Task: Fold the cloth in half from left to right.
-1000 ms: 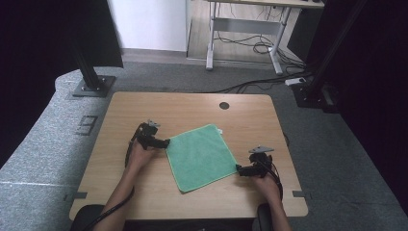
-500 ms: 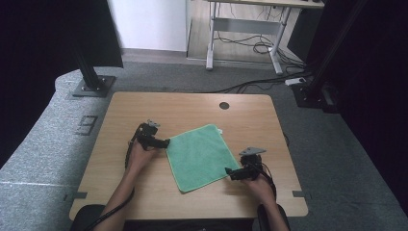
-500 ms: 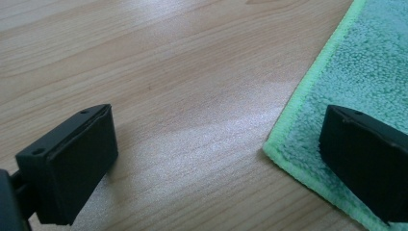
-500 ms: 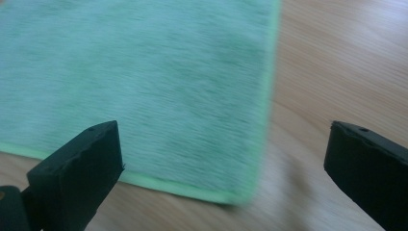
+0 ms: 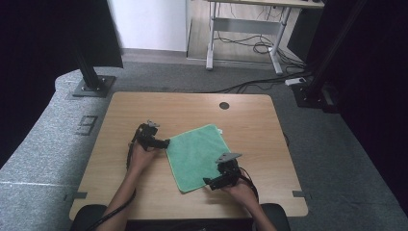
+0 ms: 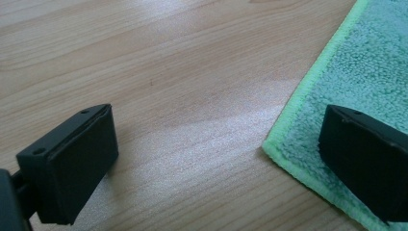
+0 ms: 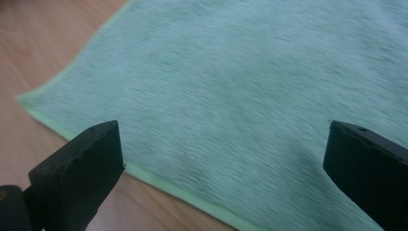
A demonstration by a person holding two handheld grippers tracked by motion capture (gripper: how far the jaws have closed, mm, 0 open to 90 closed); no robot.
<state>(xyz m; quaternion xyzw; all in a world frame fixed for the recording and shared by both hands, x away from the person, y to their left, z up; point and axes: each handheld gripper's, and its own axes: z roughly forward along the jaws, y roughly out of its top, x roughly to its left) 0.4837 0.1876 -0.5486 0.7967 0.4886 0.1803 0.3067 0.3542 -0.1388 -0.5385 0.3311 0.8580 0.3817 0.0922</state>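
A: Step in hand: approach to green cloth [image 5: 197, 156], flat on counter [image 5: 144, 113]. Left tool [image 6: 211, 159] wide open, empty, straddling cloth's corner.

B: Right tool [image 7: 223, 168] wide open, empty, cloth's near edge between jaws. Next, likely: lower, close on edges, lift for folding.

Fuzzy green terry cloth [image 5: 197, 155] on smooth, matt wood-grain table [image 5: 240, 120]
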